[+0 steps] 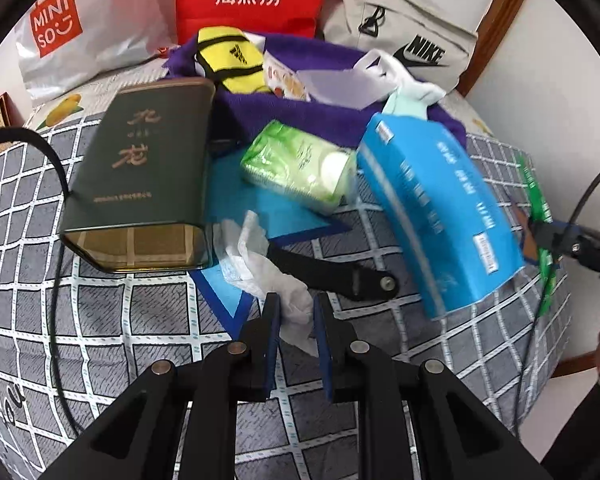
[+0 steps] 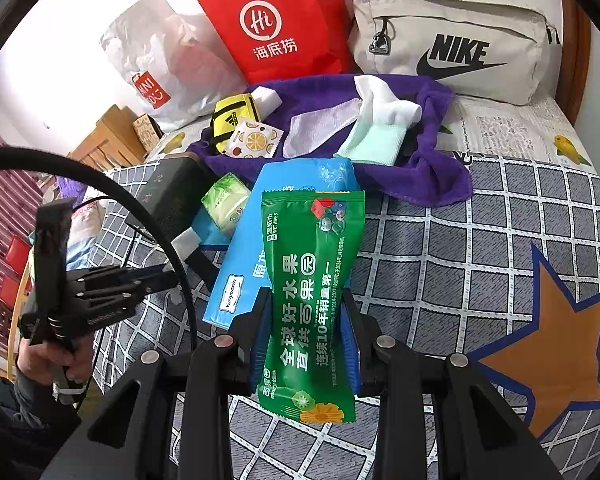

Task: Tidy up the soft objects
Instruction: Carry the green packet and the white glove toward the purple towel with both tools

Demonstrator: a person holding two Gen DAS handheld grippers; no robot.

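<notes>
My left gripper point(image 1: 297, 301) points down at the checked bedspread, its pads closed on a crumpled white tissue point(image 1: 260, 268) beside a dark green tin point(image 1: 140, 176). My right gripper point(image 2: 306, 294) is shut on a green wet-wipes packet point(image 2: 314, 304), held upright above the bed. Behind that packet lies a blue tissue pack point(image 2: 240, 276), which also shows in the left wrist view as the blue tissue pack point(image 1: 440, 208). A small green tissue pack point(image 1: 296, 164) lies next to it. On a purple towel point(image 2: 432, 176) lie a yellow sock point(image 2: 234, 120), white and mint socks point(image 2: 380, 120) and a fruit-print sachet point(image 2: 252, 140).
A red paper bag point(image 2: 280, 28), a white Miniso bag point(image 2: 160, 80) and a beige Nike bag point(image 2: 456, 40) stand along the wall behind the towel. A black strap point(image 1: 328, 272) lies by the tissue. A cable point(image 1: 56, 240) loops over the bed's left side.
</notes>
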